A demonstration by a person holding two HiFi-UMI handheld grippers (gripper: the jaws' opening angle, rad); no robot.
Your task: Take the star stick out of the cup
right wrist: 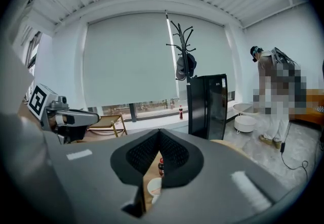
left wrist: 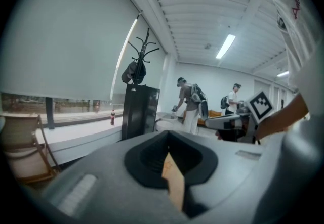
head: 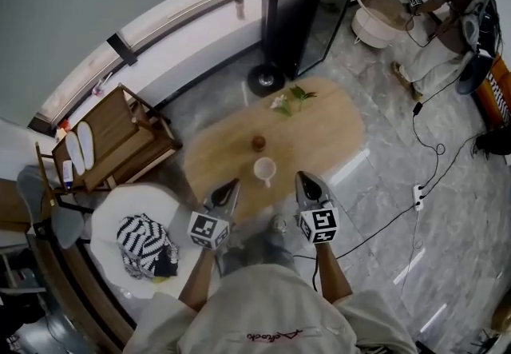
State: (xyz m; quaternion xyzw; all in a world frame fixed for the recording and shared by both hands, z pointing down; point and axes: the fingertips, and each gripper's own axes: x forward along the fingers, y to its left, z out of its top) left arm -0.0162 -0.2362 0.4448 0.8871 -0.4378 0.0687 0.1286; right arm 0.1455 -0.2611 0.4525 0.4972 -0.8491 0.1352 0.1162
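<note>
Star stick: not made out in any view. If it is there it sits inside the cup, too small to resolve from above. The cup is white, upright, handle toward the person, standing on the near half of the oval wooden table, within easy forward reach. A small brown round object stands just beyond it, apart from it, and a sprig of leaves and flowers lies at the far end, well out of the working line. The left gripper and right gripper hover side by side over the near edge, one on either side of the cup and short of it, tips aimed forward. This reads as a ready stance before any approach. Both have their jaws pressed together with nothing between them, and each gripper's own view shows only a sliver of tabletop through the gap. The right gripper view catches the cup through that sliver, so that gripper looks roughly lined up on it. Judgement: extraction has not begun, and the jaws must part before they can take a thin stick. A seated person works far off, clear of the table.
</note>
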